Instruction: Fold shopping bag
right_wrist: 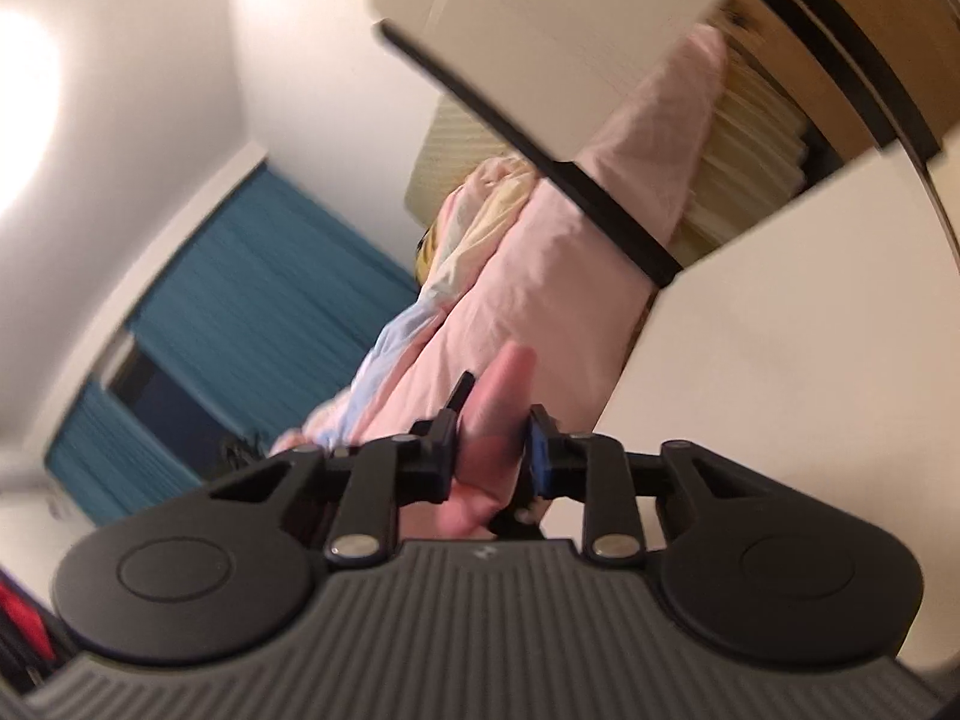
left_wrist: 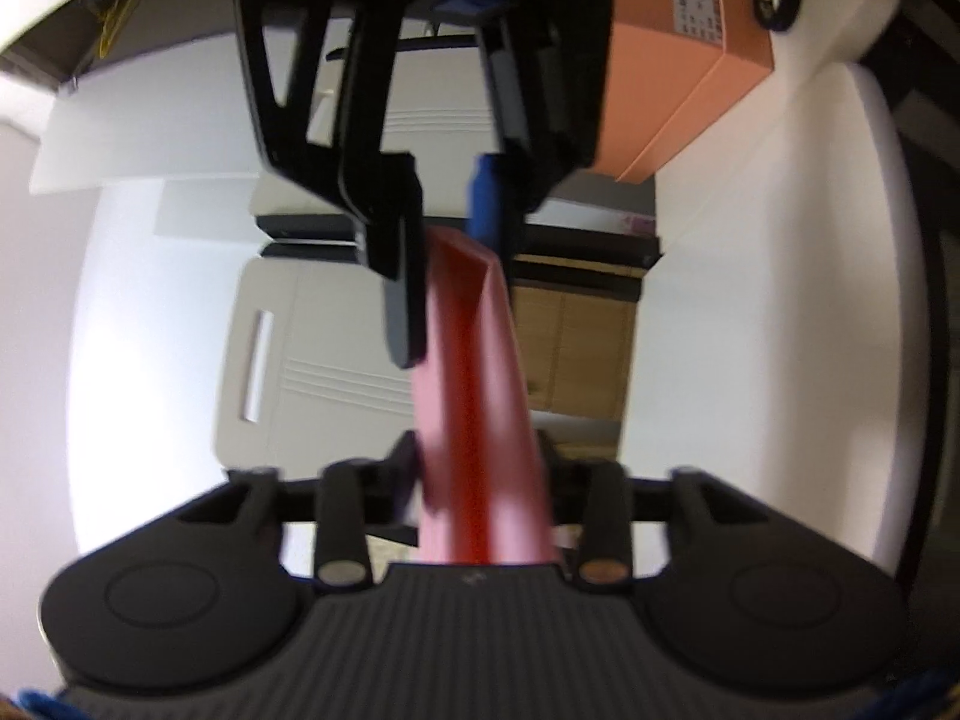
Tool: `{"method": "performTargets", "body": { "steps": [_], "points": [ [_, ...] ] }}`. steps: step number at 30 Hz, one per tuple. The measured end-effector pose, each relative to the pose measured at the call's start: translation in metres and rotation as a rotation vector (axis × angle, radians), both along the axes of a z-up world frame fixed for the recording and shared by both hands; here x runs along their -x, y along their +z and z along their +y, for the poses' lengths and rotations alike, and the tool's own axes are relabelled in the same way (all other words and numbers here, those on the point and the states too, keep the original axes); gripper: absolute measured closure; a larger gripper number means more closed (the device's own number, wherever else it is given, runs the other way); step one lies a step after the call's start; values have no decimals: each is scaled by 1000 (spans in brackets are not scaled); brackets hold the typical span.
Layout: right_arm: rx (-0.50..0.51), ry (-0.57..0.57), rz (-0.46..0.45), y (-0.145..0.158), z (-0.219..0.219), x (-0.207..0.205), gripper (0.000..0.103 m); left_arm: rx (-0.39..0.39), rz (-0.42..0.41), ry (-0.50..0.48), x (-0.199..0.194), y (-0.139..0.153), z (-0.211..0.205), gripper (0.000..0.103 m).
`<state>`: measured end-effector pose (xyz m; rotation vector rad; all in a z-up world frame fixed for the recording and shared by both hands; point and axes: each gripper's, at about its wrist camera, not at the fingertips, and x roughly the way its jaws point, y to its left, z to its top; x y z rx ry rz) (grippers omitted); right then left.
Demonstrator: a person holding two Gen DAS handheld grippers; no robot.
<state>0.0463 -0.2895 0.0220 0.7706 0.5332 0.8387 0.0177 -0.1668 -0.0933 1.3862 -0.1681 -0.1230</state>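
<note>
The shopping bag (left_wrist: pixel 480 396) is pink, folded into a long narrow strip with a red crease down its middle. In the left wrist view it runs from between my left gripper's (left_wrist: pixel 480 468) fingers up to my right gripper (left_wrist: pixel 447 276). The left jaws stand apart, with the strip lying loosely between them. The right gripper's black finger (left_wrist: pixel 402 300) and blue pad (left_wrist: pixel 485 204) are shut on the strip's far end. In the right wrist view the pink bag (right_wrist: pixel 492 420) is squeezed between that gripper's (right_wrist: pixel 492 444) fingers. Both views are blurred.
A salmon-coloured box (left_wrist: pixel 678 90) stands at the upper right on a white surface (left_wrist: pixel 750 300). A white board with a handle slot (left_wrist: pixel 288 348) and a wooden cabinet (left_wrist: pixel 576 348) lie behind. Pink bedding (right_wrist: pixel 540 276) and blue curtains (right_wrist: pixel 240 312) fill the right wrist view.
</note>
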Motion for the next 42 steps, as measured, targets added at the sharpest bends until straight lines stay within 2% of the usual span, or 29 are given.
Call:
{"method": "performTargets", "body": {
  "steps": [2, 4, 5, 7, 10, 13, 15, 17, 20, 23, 25, 27, 28, 29, 32, 36, 39, 42],
  "points": [
    [107, 38, -97, 10, 4, 8, 78, 63, 56, 1, -3, 7, 0, 49],
    [152, 57, -144, 14, 3, 16, 79, 115, 94, 7, -6, 12, -2, 50],
    [153, 57, -145, 15, 1, 18, 79, 129, 102, 7, -6, 14, -2, 56],
    [161, 49, -157, 16, -3, 21, 79, 151, 113, 7, -6, 15, -4, 64],
    [152, 18, -149, 16, -10, 24, 75, 130, 95, 5, -5, 12, -10, 76],
    [96, 8, -84, 11, -17, 19, 73, 93, 61, 9, -4, 8, -14, 79],
    [58, 2, -36, 7, -21, 15, 78, 53, 27, 4, -3, 3, -14, 71],
    [35, -20, -4, 5, -23, 14, 81, 15, -23, -9, -2, -3, -14, 55],
    [-21, -96, 26, 4, -30, 13, 82, -26, -101, -38, 3, -9, -13, 38],
    [-94, -168, 71, 0, -39, 10, 82, -58, -172, -78, 9, -16, -13, 38],
    [-131, -168, 105, -4, -41, 8, 82, -65, -195, -93, 13, -16, -13, 39],
    [-135, -143, 130, -7, -37, 6, 82, -72, -212, -102, 14, -17, -14, 43],
    [-136, -131, 134, -8, -35, 6, 82, -72, -209, -110, 17, -17, -14, 59],
    [-141, -122, 132, -7, -32, 6, 82, -66, -194, -117, 19, -16, -15, 82],
    [-116, -108, 114, -6, -31, 6, 79, -28, -139, -133, 14, -14, -23, 90],
    [-29, -118, 53, 0, -43, 15, 72, 48, -40, -132, 14, -1, -22, 92],
    [69, -147, -54, 11, -57, 33, 65, 207, 78, -89, 8, 27, -14, 92],
    [265, -203, -163, 21, -68, 55, 63, 421, 192, -30, 12, 70, 6, 92]
  ]
}}
